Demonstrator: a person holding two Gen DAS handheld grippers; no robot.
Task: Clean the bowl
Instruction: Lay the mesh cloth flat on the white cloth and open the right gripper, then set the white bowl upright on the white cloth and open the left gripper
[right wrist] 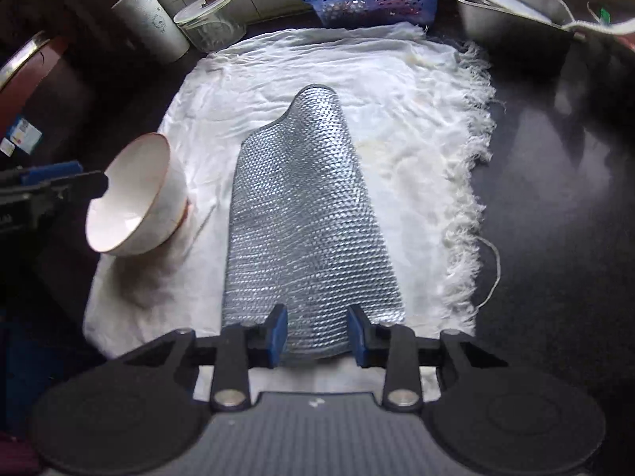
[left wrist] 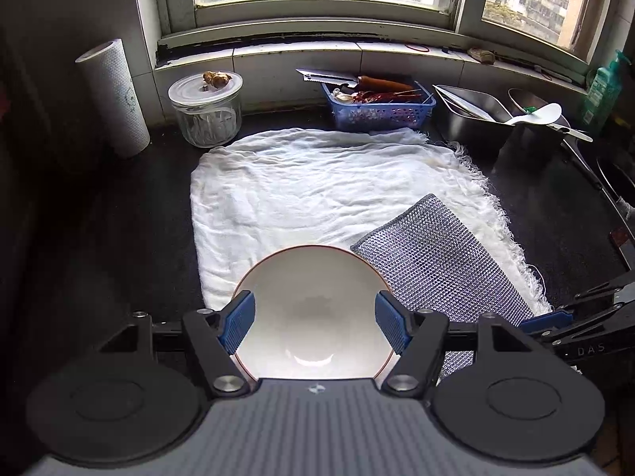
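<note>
gripping tilted bowl (left wrist: 313, 309), left gripper (left wrist: 315, 327) on its rim

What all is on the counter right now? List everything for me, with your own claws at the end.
bowl: 1, white with a reddish rim, tilted at the near left of the towel, between the left claw's fingers
scrubbing cloth: 1, silver-grey mesh, lying on the towel right of the bowl
towel: 1, white, fringed, spread over the dark counter
paper towel roll: 1, white, far left
glass jar: 1, clear, lidded, by the roll
basket: 1, blue, back centre, knife across its top
steel tray: 1, metal, back right
soap bottle: 1, green, far right
left claw: 1, black with blue pads, around the bowl
right claw: 1, same colours, open over the cloth's near end
</note>
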